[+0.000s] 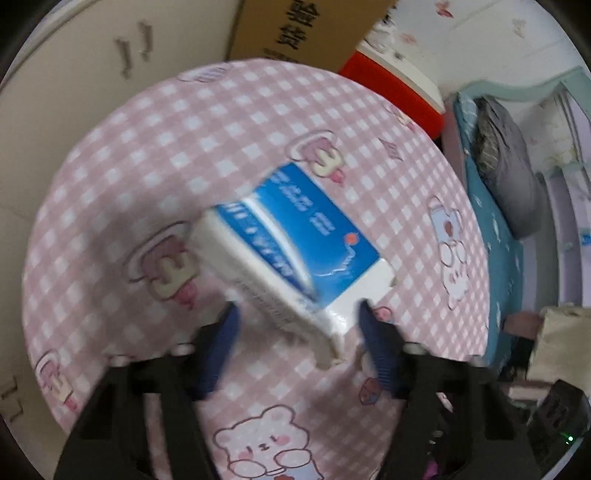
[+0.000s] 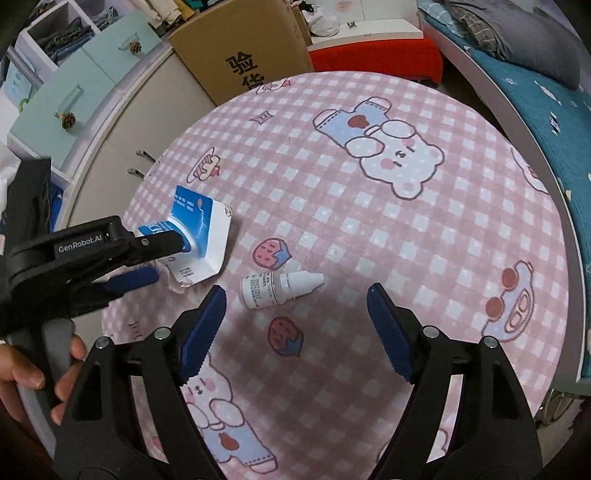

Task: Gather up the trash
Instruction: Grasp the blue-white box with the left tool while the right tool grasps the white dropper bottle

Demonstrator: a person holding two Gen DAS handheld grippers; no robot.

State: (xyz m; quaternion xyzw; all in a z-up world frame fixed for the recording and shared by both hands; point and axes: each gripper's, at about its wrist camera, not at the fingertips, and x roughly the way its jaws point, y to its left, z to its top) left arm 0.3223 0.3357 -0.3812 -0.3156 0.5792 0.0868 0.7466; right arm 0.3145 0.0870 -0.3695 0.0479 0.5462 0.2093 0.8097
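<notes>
Reaching at mid-left of the right wrist view, the left gripper (image 2: 155,258) has its jaws around the blue-white box (image 2: 201,230), whether pressing I cannot tell; the right gripper (image 2: 295,317) gapes below the dropper bottle (image 2: 275,288), ready to take it.

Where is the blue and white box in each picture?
Left wrist view: the box fills the middle, between the left gripper fingers.
Right wrist view: it sits at the left, by the left gripper, near the dropper bottle.
Shared landmark: the cardboard carton behind the table.
</notes>
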